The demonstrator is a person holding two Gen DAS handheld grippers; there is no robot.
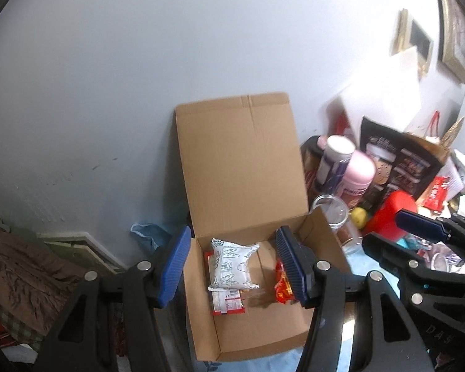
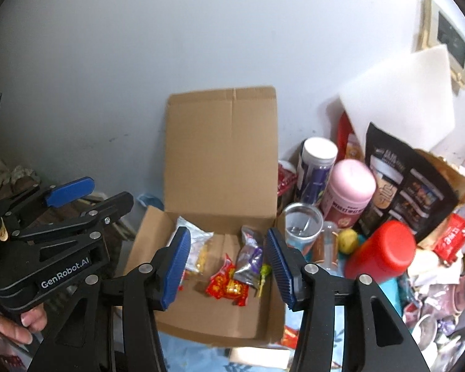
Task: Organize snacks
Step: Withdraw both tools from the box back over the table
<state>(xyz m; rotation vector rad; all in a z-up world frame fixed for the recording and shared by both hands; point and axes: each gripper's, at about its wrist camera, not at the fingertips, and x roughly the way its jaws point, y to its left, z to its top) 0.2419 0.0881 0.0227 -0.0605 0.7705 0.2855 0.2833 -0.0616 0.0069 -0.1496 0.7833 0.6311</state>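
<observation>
An open cardboard box [image 1: 241, 155] [image 2: 223, 148] stands against the wall with its lid upright. In the left wrist view it holds a white printed packet [image 1: 232, 263], a red-edged packet [image 1: 228, 302] under it and a red packet [image 1: 282, 285]. The right wrist view shows a red packet [image 2: 229, 285], a silver-purple packet [image 2: 248, 260], a clear packet [image 2: 195, 248] and a green lollipop [image 2: 265, 271]. My left gripper [image 1: 232, 268] [image 2: 93, 198] hovers open above the box, empty. My right gripper [image 2: 228, 268] [image 1: 403, 238] hangs open beside it, also empty.
Clutter crowds the right of the box: a pink-lidded jar [image 2: 350, 189], a white-capped bottle [image 2: 317, 161], a red bottle [image 2: 384, 251], a black bag [image 2: 403, 186], a glass jar [image 2: 303, 223], a yellow fruit [image 2: 348, 240]. Brown cloth [image 1: 21, 266] lies at the left. A hand [image 2: 21, 322] holds the left gripper.
</observation>
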